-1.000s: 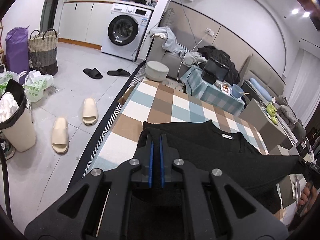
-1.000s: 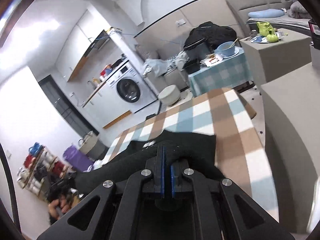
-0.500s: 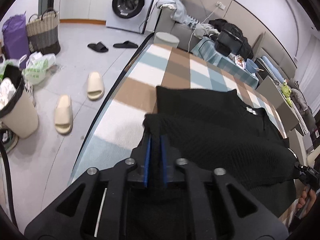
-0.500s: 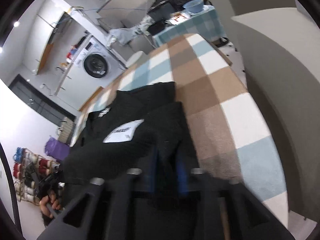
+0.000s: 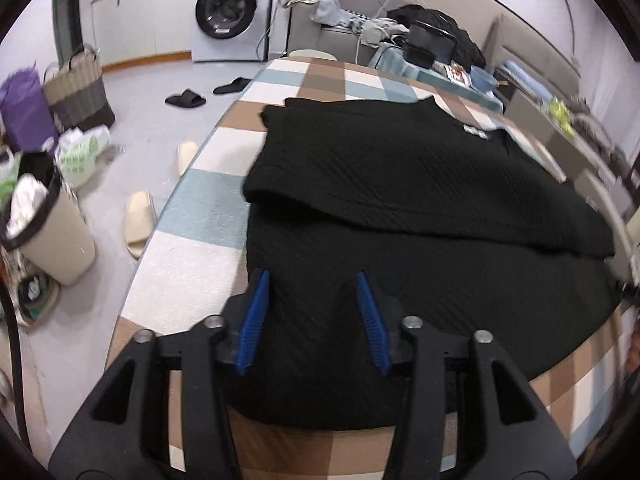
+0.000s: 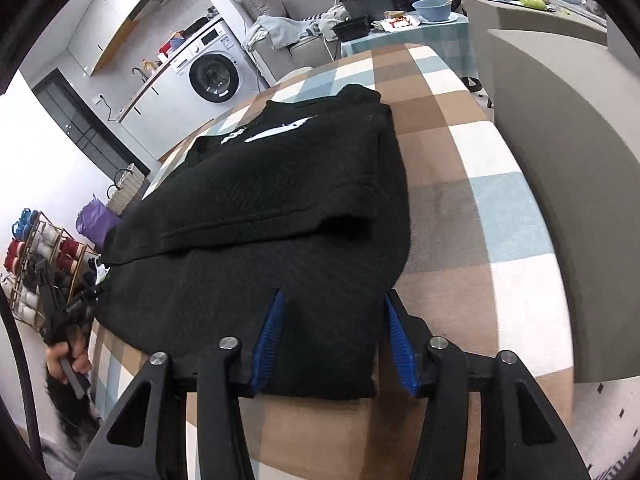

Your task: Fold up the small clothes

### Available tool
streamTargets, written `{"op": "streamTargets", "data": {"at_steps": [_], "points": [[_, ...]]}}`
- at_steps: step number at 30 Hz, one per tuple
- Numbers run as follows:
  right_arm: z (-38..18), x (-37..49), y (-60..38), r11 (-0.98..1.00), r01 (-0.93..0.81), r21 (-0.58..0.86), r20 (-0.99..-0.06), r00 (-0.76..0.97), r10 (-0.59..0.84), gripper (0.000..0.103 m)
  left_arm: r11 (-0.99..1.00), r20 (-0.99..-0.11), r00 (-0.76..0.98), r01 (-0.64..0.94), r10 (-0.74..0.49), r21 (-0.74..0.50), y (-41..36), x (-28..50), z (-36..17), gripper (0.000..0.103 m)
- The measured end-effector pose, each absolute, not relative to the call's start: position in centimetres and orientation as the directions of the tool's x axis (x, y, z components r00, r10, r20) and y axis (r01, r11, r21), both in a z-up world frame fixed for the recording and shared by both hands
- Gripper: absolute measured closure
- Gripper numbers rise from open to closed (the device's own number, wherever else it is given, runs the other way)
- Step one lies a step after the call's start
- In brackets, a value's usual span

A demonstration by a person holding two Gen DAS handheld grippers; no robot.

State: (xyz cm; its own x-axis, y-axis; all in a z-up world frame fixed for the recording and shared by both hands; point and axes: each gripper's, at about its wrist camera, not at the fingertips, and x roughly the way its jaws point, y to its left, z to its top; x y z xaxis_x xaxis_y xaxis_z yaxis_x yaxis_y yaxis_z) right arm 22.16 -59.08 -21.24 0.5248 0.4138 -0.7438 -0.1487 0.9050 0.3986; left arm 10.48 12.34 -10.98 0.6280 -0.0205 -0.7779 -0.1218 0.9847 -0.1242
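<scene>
Item: one black garment [image 5: 420, 200], knitted or ribbed, laid on a checked table cover [image 5: 192, 216] near the table's front edge, reaching back toward its middle. Nearest, the left gripper [image 5: 312, 280] was seen with its blue pads apart, its jaws opening; black cloth lay between them but was not pressed by either pad. The right gripper [image 6: 332, 300] was likewise seen with pads apart, its jaws closing, the garment's near right corner lying between them, unpinched as far as could be told. Just beyond both tools, a folded-over layer was seen lying across the lower layer, its free edge running from side to side; a white label [image 6: 276, 130] showed on the far part, toward the table's middle. Step in hand, as judged: the release of a lengthwise fold, with the near hem laid over the body. Next move, as judged: both tools to be drawn clear of the cloth without dragging the top layer, then the sides or the near fold to be taken for a second fold. At the table's left edge a hand [image 6: 66, 358] was seen on the other tool's handle. Farthest, a washing machine [image 5: 228, 10] was noted against the back wall.
</scene>
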Motion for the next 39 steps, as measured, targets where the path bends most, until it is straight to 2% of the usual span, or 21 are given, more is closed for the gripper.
{"op": "streamTargets", "data": {"at_steps": [1, 4, 16, 18, 19, 20, 23, 24, 25, 28, 34, 36, 37, 38, 39], "points": [[-21.3, 22.2, -58.7, 0.909, -0.156, 0.386, -0.748, 0.525, 0.407, 0.08, 0.988, -0.778, 0.628, -0.111, -0.015, -0.108, 11.8, 10.4, -11.2, 0.085], [-21.2, 21.7, -58.1, 0.918, -0.175, 0.356, -0.758, 0.52, 0.394, 0.084, 0.991, -0.771, 0.637, -0.105, 0.008, -0.077, 11.0, 9.7, -11.2, 0.09], [-20.3, 14.3, -57.6, 0.925, -0.239, 0.296, -0.806, 0.457, 0.376, 0.084, 0.996, -0.808, 0.587, -0.045, -0.04, -0.082, 12.0, 1.6, -10.3, 0.088], [-20.1, 14.3, -57.7, 0.928, -0.232, 0.292, -0.802, 0.468, 0.37, 0.083, 0.997, -0.804, 0.594, -0.039, -0.032, -0.069, 12.1, 0.5, -10.0, 0.085], [-19.9, 14.4, -58.0, 0.924, -0.23, 0.306, -0.791, 0.479, 0.381, 0.08, 0.997, -0.801, 0.598, -0.045, -0.026, -0.067, 12.3, 0.3, -9.8, 0.08], [-19.7, 14.7, -58.4, 0.92, -0.221, 0.323, -0.778, 0.492, 0.391, 0.079, 0.996, -0.798, 0.603, -0.059, -0.021, -0.071, 12.6, 0.1, -9.6, 0.07], [-19.3, 15.0, -60.0, 0.909, -0.172, 0.38, -0.737, 0.538, 0.41, 0.064, 0.985, -0.759, 0.651, -0.112, -0.026, -0.13, 13.8, -0.2, -8.7, 0.055], [-19.1, 15.3, -60.5, 0.901, -0.153, 0.406, -0.719, 0.556, 0.418, 0.061, 0.98, -0.742, 0.67, -0.126, -0.031, -0.154, 14.2, -0.3, -8.4, 0.052], [-18.9, 15.6, -61.1, 0.89, -0.14, 0.433, -0.701, 0.568, 0.431, 0.061, 0.977, -0.733, 0.679, -0.137, -0.028, -0.164, 14.5, -0.2, -8.2, 0.044], [-18.9, 16.7, -62.1, 0.868, -0.101, 0.487, -0.673, 0.589, 0.447, 0.058, 0.965, -0.714, 0.7, -0.186, -0.001, -0.184, 15.5, 0.9, -7.9, 0.041], [-19.9, 19.2, -62.6, 0.824, -0.079, 0.561, -0.648, 0.577, 0.497, 0.056, 0.936, -0.728, 0.686, -0.242, -0.021, -0.254, 17.1, 4.4, -8.2, 0.042], [-19.7, 19.7, -62.2, 0.82, -0.097, 0.564, -0.638, 0.58, 0.507, 0.056, 0.933, -0.723, 0.689, -0.234, -0.039, -0.273, 17.1, 5.4, -8.3, 0.045], [-19.5, 19.9, -61.9, 0.822, -0.109, 0.559, -0.633, 0.585, 0.508, 0.056, 0.934, -0.722, 0.691, -0.229, -0.041, -0.273, 17.0, 5.6, -8.2, 0.058], [-19.3, 20.2, -61.6, 0.82, -0.125, 0.558, -0.629, 0.58, 0.517, 0.057, 0.937, -0.722, 0.691, -0.224, -0.041, -0.269, 16.8, 6.1, -8.3, 0.079], [-19.0, 20.5, -61.1, 0.824, -0.135, 0.55, -0.633, 0.576, 0.517, 0.057, 0.939, -0.723, 0.69, -0.224, -0.037, -0.261, 16.5, 6.5, -8.3, 0.088]]}}
